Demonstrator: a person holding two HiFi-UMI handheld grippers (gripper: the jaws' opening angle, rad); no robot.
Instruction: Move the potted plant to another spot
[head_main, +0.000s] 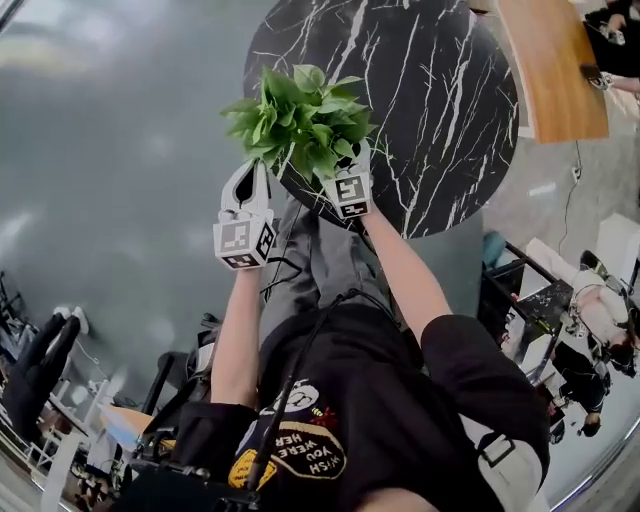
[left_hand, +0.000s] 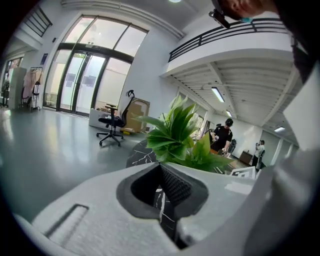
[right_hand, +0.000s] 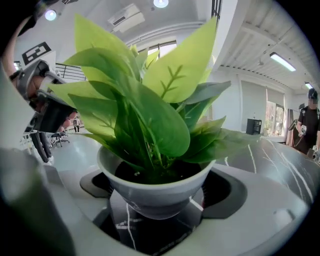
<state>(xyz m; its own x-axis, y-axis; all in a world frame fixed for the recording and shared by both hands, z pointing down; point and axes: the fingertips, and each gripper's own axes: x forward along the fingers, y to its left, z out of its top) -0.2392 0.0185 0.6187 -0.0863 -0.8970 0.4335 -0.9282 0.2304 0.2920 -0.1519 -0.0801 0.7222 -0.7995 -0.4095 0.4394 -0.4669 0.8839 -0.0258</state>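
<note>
The potted plant (head_main: 300, 115) has broad green leaves in a small white pot (right_hand: 155, 192). My right gripper (right_hand: 159, 202) is shut on the potted plant, with one jaw on each side of the bowl. In the head view the plant hangs over the near left edge of a round black marble table (head_main: 430, 100), and my right gripper (head_main: 353, 165) is just under the leaves. Whether the pot touches the tabletop is hidden. My left gripper (head_main: 250, 185) sits just left of the plant, shut and holding nothing. The left gripper view has its jaws (left_hand: 161, 187) closed, with the plant (left_hand: 180, 140) just beyond them.
A wooden tabletop (head_main: 555, 60) lies past the marble table at the top right. Grey floor spreads to the left. In the left gripper view there are an office chair (left_hand: 114, 122), cardboard boxes (left_hand: 137, 112) and people (left_hand: 225, 134) in the background.
</note>
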